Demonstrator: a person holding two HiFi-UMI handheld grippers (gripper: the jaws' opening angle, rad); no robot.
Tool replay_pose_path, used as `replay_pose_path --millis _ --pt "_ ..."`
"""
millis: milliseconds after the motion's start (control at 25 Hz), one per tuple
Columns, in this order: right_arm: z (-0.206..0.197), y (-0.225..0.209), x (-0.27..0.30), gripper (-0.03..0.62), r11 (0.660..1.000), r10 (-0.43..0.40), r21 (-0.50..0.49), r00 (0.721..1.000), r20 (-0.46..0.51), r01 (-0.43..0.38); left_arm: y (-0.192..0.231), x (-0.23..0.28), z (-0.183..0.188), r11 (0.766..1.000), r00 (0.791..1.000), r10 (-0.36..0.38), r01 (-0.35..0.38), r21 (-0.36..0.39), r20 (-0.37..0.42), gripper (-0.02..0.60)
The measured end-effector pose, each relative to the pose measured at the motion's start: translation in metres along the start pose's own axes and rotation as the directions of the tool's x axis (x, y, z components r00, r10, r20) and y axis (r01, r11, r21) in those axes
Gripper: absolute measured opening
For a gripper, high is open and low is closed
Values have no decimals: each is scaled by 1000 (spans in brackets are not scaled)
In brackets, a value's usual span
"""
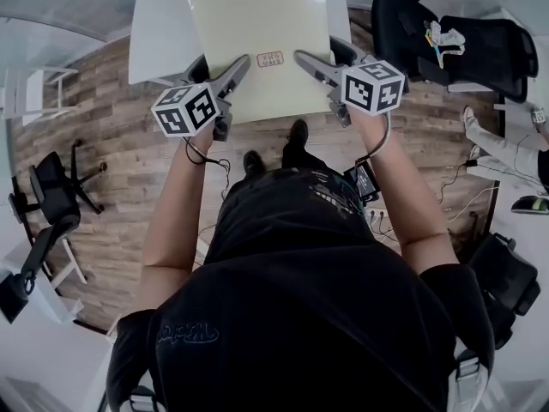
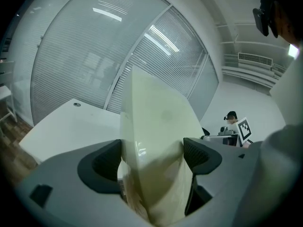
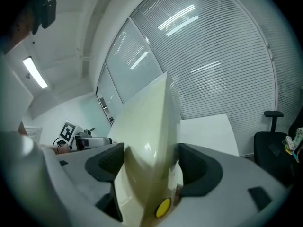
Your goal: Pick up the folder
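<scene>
A pale cream folder [image 1: 262, 45] is held up off the white table [image 1: 159, 33], flat side toward the head camera, a small label near its lower edge. My left gripper [image 1: 238, 69] is shut on the folder's lower left corner, my right gripper [image 1: 305, 60] on its lower right corner. In the left gripper view the folder [image 2: 156, 145] stands edge-on between the jaws, filling the gap at my left gripper [image 2: 154, 155]. In the right gripper view the folder [image 3: 149, 141] is likewise clamped by my right gripper [image 3: 150, 161], with a yellow dot near its bottom.
A black office chair [image 1: 463, 45] with small items on its seat stands to the right of the table. Another black chair [image 1: 56, 187] is at the left on the wood floor. A seated person's legs [image 1: 506, 148] show at far right. Cables [image 1: 377, 221] lie by my feet.
</scene>
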State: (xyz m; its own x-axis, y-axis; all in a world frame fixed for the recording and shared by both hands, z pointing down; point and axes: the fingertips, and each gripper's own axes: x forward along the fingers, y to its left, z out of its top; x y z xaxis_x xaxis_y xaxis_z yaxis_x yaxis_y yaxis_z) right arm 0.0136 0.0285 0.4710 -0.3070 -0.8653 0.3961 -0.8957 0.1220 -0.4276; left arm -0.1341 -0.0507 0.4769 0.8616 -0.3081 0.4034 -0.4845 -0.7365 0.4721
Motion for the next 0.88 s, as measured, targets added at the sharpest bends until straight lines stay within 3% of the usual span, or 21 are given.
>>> replay_pose_path --millis 120,360,880 --pt "-10 28 -4 360 1000 -13 0 1000 19 13 4 -27 -5 1000 1000 -15 15 13 2 420" --pt "-47 126 -10 360 999 -35 -20 997 69 37 20 -122 -26 997 998 -53 51 53 31 420" --pt "-51 133 -11 360 999 -36 7 998 52 36 19 -131 -26 998 999 -43 43 50 -5 420"
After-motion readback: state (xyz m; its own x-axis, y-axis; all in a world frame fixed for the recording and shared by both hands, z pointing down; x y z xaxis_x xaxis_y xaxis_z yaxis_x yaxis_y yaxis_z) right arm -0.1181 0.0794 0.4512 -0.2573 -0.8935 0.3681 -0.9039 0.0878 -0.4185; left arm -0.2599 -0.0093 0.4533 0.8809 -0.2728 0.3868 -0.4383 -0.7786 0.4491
